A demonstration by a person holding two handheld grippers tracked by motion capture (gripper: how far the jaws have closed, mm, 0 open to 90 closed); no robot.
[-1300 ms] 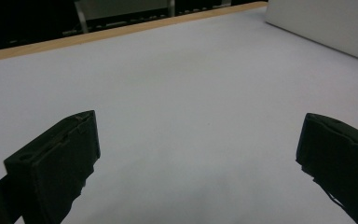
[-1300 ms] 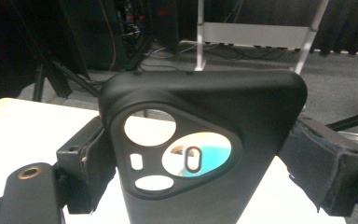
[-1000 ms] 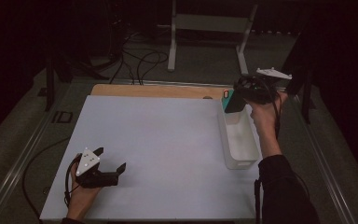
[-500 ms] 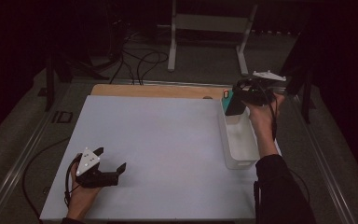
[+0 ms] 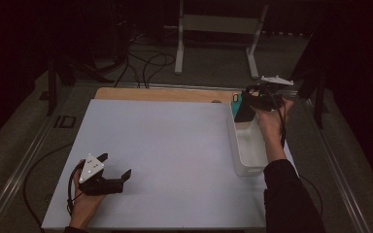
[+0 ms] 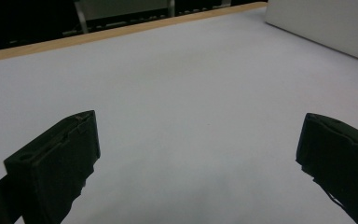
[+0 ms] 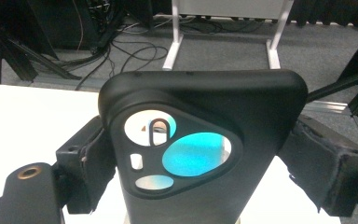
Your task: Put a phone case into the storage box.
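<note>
Resting low at the near left of the white worktop (image 5: 175, 145), the left claw (image 5: 114, 170) lies in the person's left hand (image 5: 85, 204); its jaws stand wide apart with only bare surface between them, as the left gripper view confirms. Further right, a white tray (image 5: 247, 150) sits along the worktop's right edge. Above the tray's far end, the right claw (image 5: 246, 104) is clenched on a black phone case (image 7: 200, 144), held upright clear of the tray. In the right gripper view the case sits squeezed between both jaws, its rounded camera cutout showing teal patches through the openings. No brand, label or writing can be read on the case, tray or claws.
</note>
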